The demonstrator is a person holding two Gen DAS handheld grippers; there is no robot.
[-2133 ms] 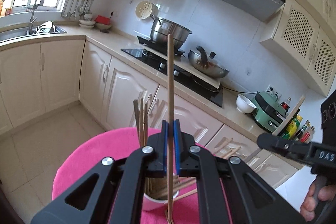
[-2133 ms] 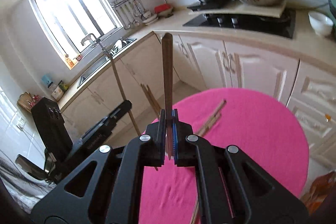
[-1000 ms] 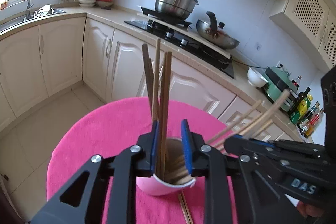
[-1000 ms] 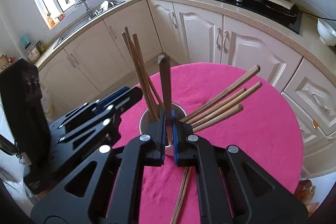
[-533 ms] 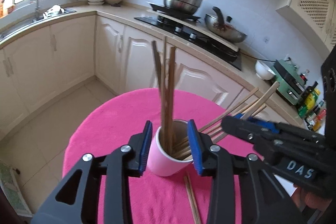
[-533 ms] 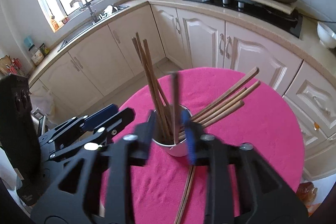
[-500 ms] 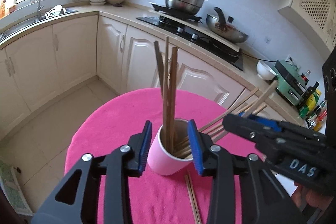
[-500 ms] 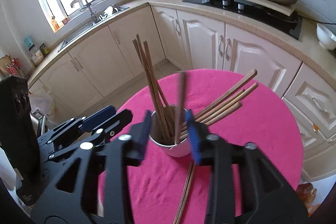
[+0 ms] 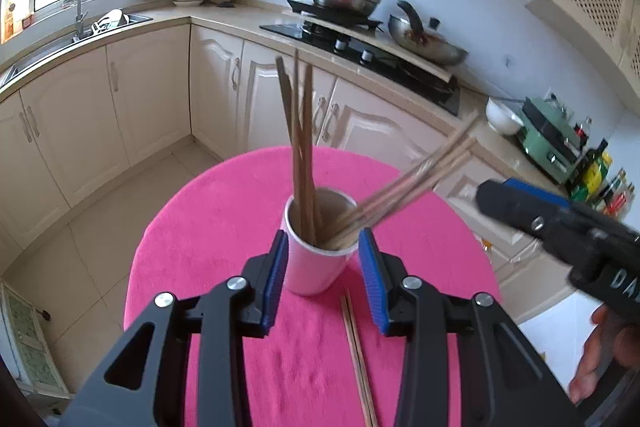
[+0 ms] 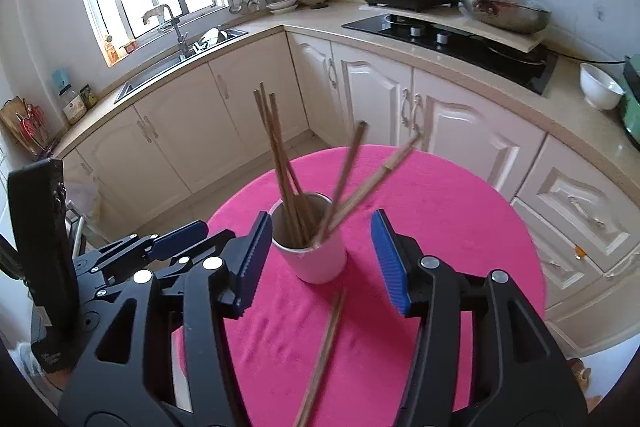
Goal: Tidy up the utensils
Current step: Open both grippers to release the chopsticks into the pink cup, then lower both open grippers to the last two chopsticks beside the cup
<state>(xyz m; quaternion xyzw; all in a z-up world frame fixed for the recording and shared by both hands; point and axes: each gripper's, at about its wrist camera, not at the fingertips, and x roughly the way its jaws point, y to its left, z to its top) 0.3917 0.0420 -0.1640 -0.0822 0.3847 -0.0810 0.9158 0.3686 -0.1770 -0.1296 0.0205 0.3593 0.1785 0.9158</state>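
While upright, chopsticks (image 10: 280, 163) lean apart (cup (image 10: 316, 259)).

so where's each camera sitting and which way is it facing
Left wrist: rides the left claw, facing the white cup of wooden chopsticks and the stove wall; the right claw and a hand show.
Right wrist: rides the right claw, facing the cup toward the window; the left claw shows.
Shared: cup, round pink table.
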